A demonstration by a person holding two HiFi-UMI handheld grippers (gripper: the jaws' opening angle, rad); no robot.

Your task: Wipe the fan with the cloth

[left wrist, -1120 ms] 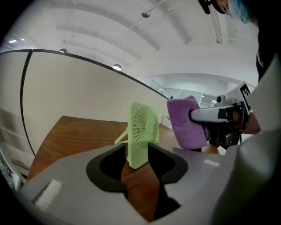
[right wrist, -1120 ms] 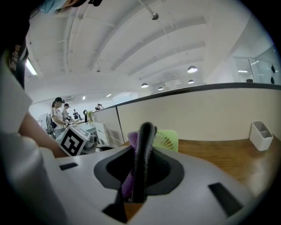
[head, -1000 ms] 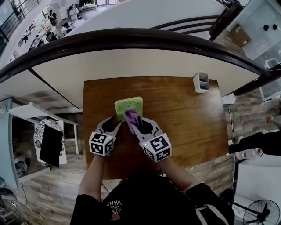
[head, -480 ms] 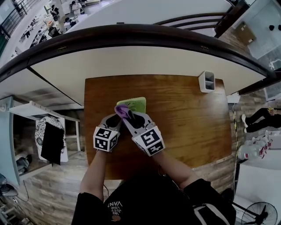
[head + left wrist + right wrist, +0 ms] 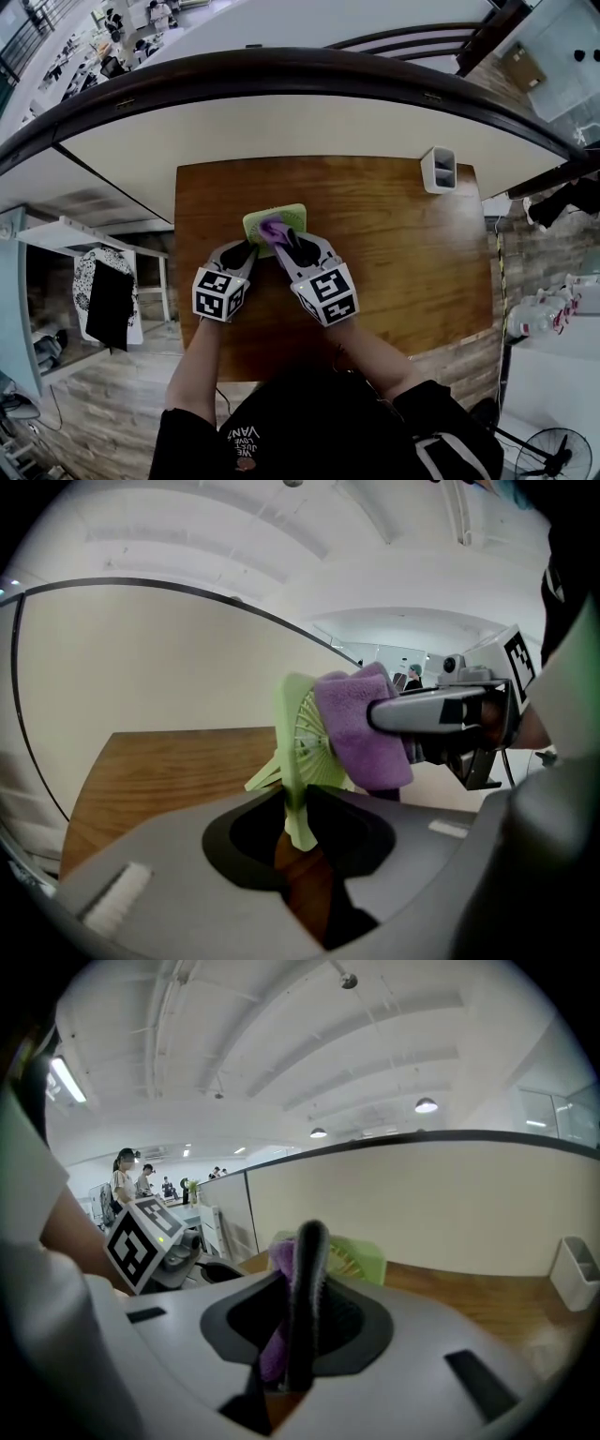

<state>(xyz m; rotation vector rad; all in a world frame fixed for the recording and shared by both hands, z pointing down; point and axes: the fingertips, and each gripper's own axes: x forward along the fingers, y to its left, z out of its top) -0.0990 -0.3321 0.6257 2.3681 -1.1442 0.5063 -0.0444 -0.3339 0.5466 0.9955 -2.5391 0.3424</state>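
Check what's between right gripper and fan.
The purple cloth, clamped in the right gripper, lies against the fan; left gripper view shows it.

Pale green fan (image 5: 289,215); purple cloth (image 5: 274,228); brown wood-grain table (image 5: 403,253).

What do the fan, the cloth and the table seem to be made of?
Fan: probably plastic, pale green, smooth and matte, with thin moulded grille ribs.
Cloth: soft fabric, perhaps microfibre, purple, with a fuzzy surface that folds limply.
Table: wood or wood-look laminate, brown with visible grain and a slight sheen; which of the two I cannot tell.
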